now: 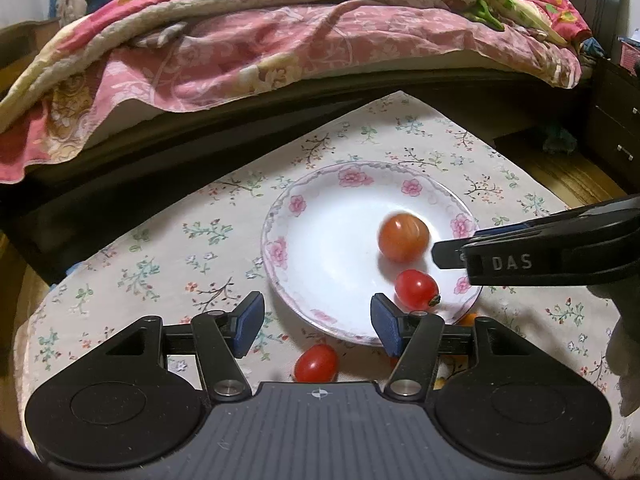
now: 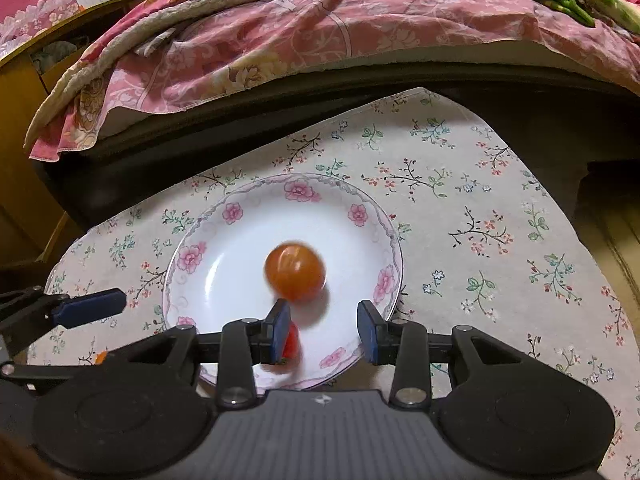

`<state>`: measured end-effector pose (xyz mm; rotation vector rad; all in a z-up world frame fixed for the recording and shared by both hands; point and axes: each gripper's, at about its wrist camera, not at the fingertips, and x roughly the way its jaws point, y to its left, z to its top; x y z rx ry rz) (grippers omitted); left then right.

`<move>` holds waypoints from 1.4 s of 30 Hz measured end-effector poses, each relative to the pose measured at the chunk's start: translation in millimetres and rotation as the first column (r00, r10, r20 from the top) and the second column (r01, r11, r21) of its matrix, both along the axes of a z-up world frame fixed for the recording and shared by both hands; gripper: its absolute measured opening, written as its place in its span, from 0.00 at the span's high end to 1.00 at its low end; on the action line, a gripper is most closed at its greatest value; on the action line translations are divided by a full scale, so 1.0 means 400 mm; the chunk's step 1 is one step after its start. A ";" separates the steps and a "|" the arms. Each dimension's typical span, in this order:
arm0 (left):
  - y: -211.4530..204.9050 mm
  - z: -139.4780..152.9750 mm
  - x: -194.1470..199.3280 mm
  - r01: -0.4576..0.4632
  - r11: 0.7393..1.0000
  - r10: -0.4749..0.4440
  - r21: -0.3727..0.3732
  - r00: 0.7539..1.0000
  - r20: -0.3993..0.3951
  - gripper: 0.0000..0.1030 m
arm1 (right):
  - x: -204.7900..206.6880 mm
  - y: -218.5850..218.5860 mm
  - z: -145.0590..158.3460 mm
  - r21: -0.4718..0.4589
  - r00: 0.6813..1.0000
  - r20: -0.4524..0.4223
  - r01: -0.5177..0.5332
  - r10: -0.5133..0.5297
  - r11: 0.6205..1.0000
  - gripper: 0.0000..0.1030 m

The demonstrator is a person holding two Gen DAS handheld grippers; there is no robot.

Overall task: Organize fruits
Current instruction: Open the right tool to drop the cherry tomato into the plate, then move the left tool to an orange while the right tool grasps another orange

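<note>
A white plate with pink flowers [image 1: 304, 216] [image 2: 236, 216] lies on the floral cloth. In it a blurred orange tomato [image 1: 403, 237] [image 2: 295, 277] is in motion, and a red cherry tomato [image 1: 416, 289] [image 2: 291, 344] rests near the plate's front rim. Another red tomato [image 1: 316, 363] lies on the cloth just in front of the plate, between my left gripper's fingers. My left gripper [image 1: 318, 320] is open, empty, at the plate's near edge. My right gripper [image 2: 323, 330] [image 1: 444, 254] is open over the plate, behind the orange tomato, with nothing between its fingers.
A small orange fruit [image 1: 468, 318] [image 2: 101, 356] peeks out beside the plate's front. Behind the cloth-covered table [image 2: 480, 200] stands a bed with a pink floral quilt [image 1: 280, 40]. A dark dresser [image 1: 616, 112] is at the right, wooden furniture [image 2: 24, 120] at the left.
</note>
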<state>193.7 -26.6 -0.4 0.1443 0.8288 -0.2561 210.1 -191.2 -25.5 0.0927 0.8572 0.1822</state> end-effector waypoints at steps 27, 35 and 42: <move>0.132 0.006 -0.091 0.008 1.000 -0.007 0.021 1.000 -0.018 0.28 | -0.108 0.005 -0.042 -0.010 0.992 -0.082 -0.100 0.098 0.995 0.61; 0.146 -0.046 -0.092 0.029 0.997 -0.026 0.078 0.999 -0.038 0.27 | -0.103 0.015 -0.061 -0.024 0.988 -0.102 -0.119 0.116 0.993 0.57; 0.141 -0.087 -0.070 0.029 0.995 -0.023 0.095 0.998 -0.057 0.28 | -0.096 0.021 -0.074 -0.023 0.984 -0.113 -0.143 0.139 0.989 0.54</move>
